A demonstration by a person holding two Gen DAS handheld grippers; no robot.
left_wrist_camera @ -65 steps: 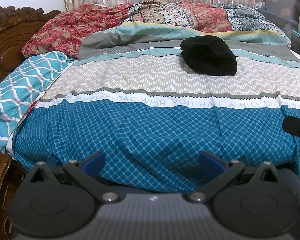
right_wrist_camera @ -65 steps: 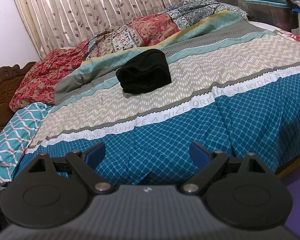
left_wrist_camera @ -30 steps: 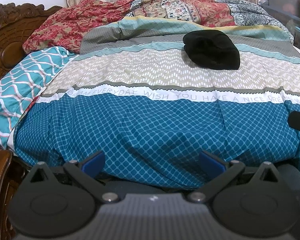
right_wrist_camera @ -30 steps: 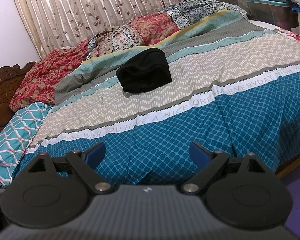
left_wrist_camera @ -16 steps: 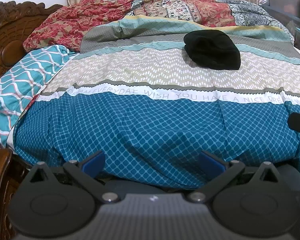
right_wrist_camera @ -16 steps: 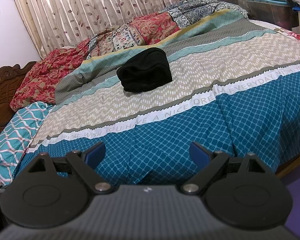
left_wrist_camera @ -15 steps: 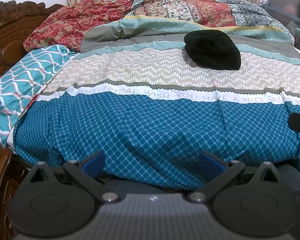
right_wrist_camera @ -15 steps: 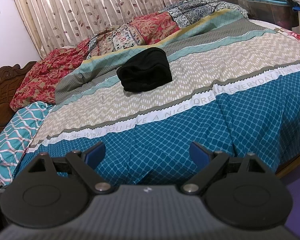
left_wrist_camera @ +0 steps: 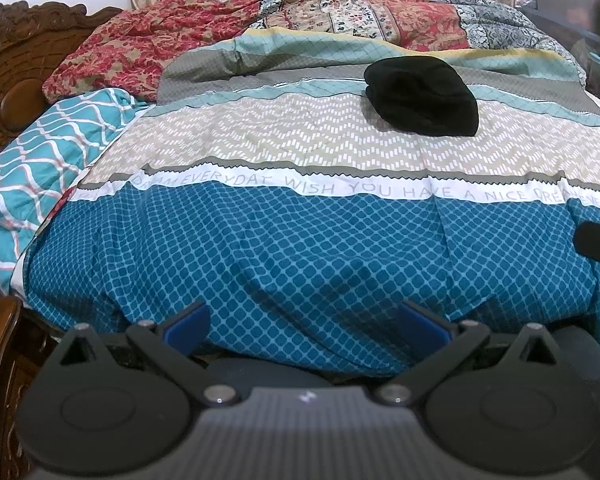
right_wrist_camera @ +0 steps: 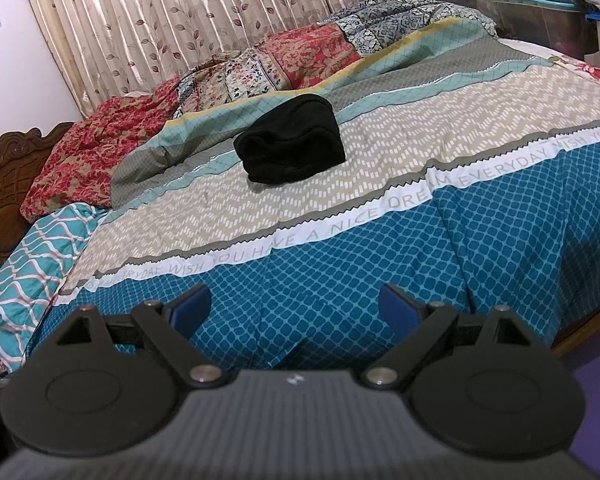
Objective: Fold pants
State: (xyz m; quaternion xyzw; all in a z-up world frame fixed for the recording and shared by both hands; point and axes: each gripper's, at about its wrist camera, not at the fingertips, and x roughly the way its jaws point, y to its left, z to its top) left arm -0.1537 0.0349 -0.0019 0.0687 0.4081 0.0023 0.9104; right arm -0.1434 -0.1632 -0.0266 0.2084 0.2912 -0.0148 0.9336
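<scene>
The black pants (left_wrist_camera: 422, 96) lie as a compact folded bundle far back on the bed, where the beige zigzag band meets the grey band of the bedspread (left_wrist_camera: 300, 248); the same pants (right_wrist_camera: 294, 146) sit mid-bed in the right wrist view. My left gripper (left_wrist_camera: 305, 320) is open and empty, low at the bed's near edge over the blue checked band. My right gripper (right_wrist_camera: 294, 306) is likewise open with nothing between its blue pads, well short of the pants. Its dark tip (left_wrist_camera: 598, 242) shows at the right edge of the left wrist view.
A carved wooden headboard (left_wrist_camera: 8, 72) stands at the left. Red floral and patchwork quilts (left_wrist_camera: 340, 20) are heaped along the far side before a leaf-print curtain (right_wrist_camera: 180, 20). A teal wavy-print cloth (left_wrist_camera: 32, 164) lies at the left. Storage bins (right_wrist_camera: 540, 8) stand at the right.
Both grippers have stayed open and almost still. The left wrist view has tilted slightly, so the bed sits a little lower in frame. The pants have not moved.
</scene>
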